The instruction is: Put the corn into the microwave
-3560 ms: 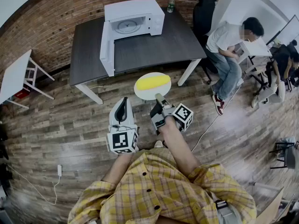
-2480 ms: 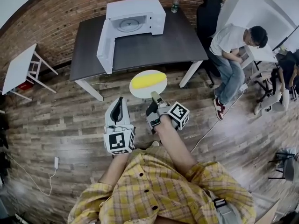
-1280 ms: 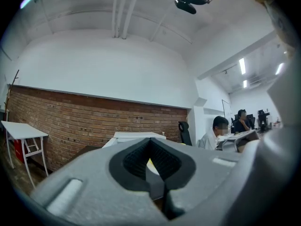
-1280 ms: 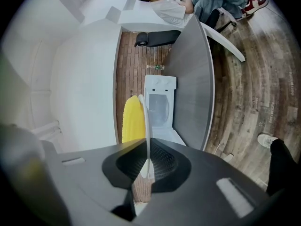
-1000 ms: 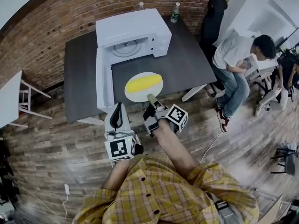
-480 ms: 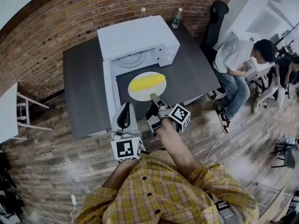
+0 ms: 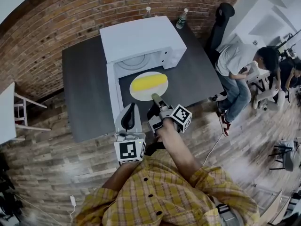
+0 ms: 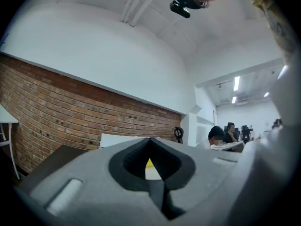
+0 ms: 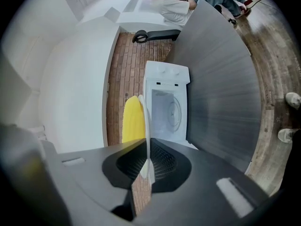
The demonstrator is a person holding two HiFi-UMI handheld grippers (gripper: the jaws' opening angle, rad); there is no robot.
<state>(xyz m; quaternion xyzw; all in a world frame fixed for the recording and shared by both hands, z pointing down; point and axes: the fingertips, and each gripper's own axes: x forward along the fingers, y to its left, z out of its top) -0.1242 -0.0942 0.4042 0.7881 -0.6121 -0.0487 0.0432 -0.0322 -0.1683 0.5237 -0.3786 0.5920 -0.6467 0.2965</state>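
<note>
Yellow at centre of the head view: shows a corn cob (image 7: 149, 82) lying across a round white plate (image 7: 146, 96). Pinched at the plate's near rim by the right hand-held gripper (image 7: 154, 98), jaws closed down on the thin edge, plate carried clear above the dark worktop (image 7: 82, 93). Hangs just in front of the open mouth of a white microwave (image 7: 141, 39), not yet inside. Door (image 7: 112, 93) swung out to the left, round turntable (image 7: 134, 61) visible within.

Seen edge-on in the right gripper view: plate clamped between the pads, corn cob to one side, microwave beyond.

Alongside, the left hand-held gripper (image 7: 131, 106): jaws pressed together, holding nothing, near the door's free end.

Behind the microwave, two bottles (image 7: 182, 18) against a brick wall (image 7: 51, 27). Off to the right, a seated person (image 7: 237, 62).
</note>
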